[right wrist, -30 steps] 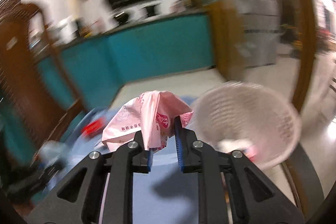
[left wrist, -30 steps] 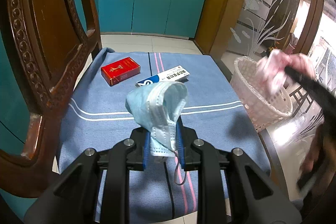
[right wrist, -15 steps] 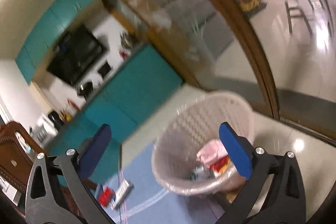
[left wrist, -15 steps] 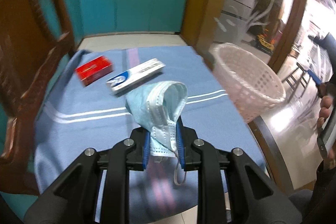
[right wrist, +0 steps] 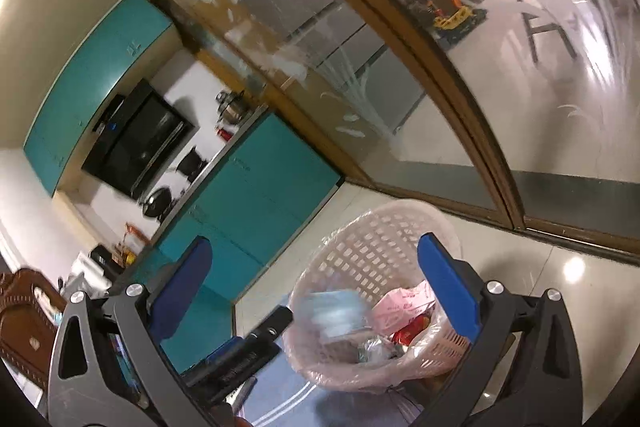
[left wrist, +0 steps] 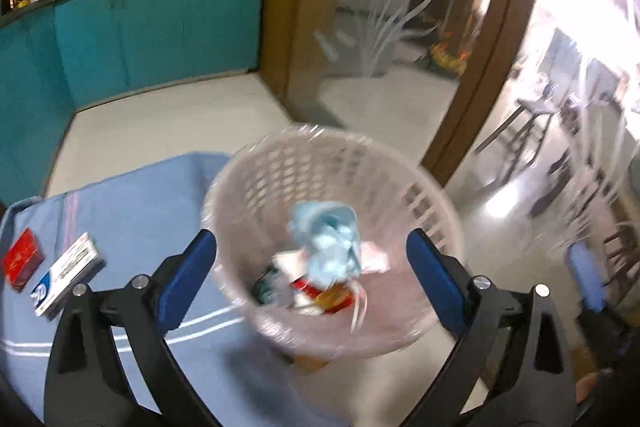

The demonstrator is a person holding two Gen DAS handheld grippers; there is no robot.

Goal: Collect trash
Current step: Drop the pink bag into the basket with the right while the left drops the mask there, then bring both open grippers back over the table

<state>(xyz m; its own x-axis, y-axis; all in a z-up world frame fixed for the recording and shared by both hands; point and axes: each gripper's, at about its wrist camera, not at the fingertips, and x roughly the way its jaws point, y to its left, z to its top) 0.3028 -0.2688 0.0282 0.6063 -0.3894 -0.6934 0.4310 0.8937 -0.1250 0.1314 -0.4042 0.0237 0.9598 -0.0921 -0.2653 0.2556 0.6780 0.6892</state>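
At the left edge of the blue cloth-covered table (left wrist: 132, 203) lie a red box (left wrist: 22, 261) and, just beside it, a white and blue carton (left wrist: 66, 277), both well apart from the left gripper (left wrist: 312, 267). The left gripper's jaws have just been opening and now stand spread wide, gripping nothing; its blue pads (left wrist: 184, 279) sit to either side of the pale lattice basket (left wrist: 280, 163), which stands at the table's right edge. The light blue face mask (left wrist: 328, 243) is loose between the spread jaws, touching neither pad, blurred, over the trash inside the basket. In the right wrist view the right gripper (right wrist: 316, 291) also has its jaws released and as wide as they go, with nothing between its pads (right wrist: 448, 291). Beyond them the same basket holds the blurred mask (right wrist: 332, 311), a pink bag (right wrist: 400, 307) to its right and some red wrapping (right wrist: 412, 329) below that. Behind the basket run teal cabinets (right wrist: 256, 195) and a wood-framed glass partition (right wrist: 400, 39).
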